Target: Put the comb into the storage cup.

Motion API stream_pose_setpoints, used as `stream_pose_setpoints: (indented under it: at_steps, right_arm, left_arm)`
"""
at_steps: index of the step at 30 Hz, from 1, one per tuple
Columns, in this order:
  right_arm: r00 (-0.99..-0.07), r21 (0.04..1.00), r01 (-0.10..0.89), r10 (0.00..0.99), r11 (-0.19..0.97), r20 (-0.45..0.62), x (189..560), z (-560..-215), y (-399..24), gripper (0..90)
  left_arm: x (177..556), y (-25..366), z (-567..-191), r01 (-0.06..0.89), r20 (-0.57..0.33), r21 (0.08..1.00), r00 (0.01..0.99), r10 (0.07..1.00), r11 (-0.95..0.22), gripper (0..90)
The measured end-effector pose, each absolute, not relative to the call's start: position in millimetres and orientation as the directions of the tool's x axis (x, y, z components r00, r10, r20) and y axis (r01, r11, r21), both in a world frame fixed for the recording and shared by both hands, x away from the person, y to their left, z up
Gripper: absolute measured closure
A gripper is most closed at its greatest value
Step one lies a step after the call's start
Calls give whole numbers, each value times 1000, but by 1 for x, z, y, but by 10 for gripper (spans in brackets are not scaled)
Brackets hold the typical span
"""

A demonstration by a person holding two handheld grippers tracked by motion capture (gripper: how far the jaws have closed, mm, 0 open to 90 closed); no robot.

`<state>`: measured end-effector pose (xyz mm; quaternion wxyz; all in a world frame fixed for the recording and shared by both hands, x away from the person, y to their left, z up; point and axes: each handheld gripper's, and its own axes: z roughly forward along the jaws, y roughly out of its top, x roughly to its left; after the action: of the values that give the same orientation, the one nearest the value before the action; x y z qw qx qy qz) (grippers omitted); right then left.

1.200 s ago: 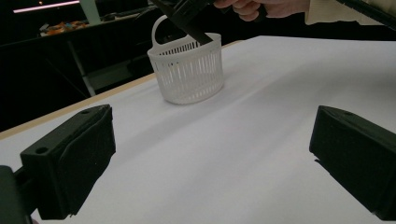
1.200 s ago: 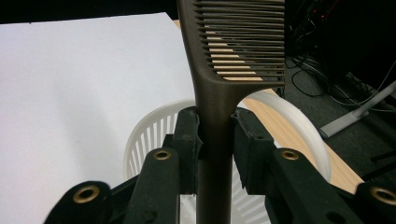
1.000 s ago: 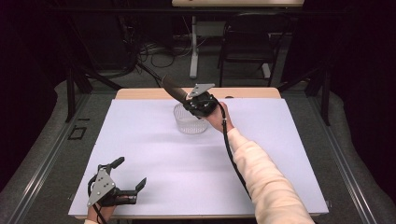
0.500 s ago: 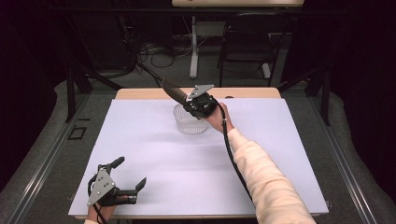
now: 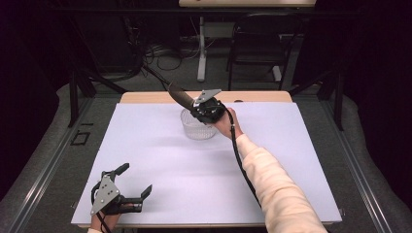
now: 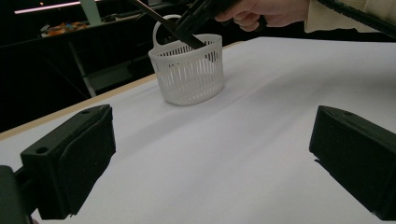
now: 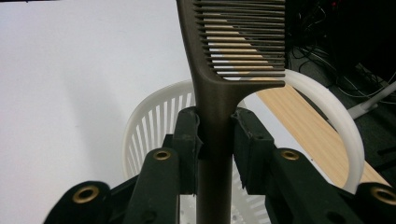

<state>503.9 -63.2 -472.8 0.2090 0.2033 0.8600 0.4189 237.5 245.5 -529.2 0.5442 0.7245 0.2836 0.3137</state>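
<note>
A dark brown comb (image 7: 219, 70) stands clamped by its handle between the pads of my right gripper (image 7: 215, 140), its teeth pointing away and up. In the high view the right gripper (image 5: 206, 108) hovers over a small white slotted basket (image 5: 197, 127) with a hoop handle, at the far middle of the white table cover; the comb (image 5: 179, 96) sticks out to the upper left. The comb's handle end dips into the basket (image 6: 189, 70) in the left gripper view. My left gripper (image 5: 132, 182) rests open at the near left corner, nothing between its jaws.
The white cover (image 5: 160, 165) spans the table, with a wooden strip (image 5: 145, 97) showing along the far edge. Beyond the table are a black chair (image 5: 257, 39), a stand leg and loose cables on the floor. A sleeve (image 5: 272, 184) crosses the right half.
</note>
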Motion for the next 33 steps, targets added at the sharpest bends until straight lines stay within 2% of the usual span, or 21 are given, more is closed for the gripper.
stream_pose_setpoints:
  at_steps: [33]
  right_arm:
    - [-840, 764, 196, 507, 615, -192, 507, -480, -60, 720]
  left_arm:
    - [237, 245, -529, 69, 148, 966, 643, 751, -249, 5]
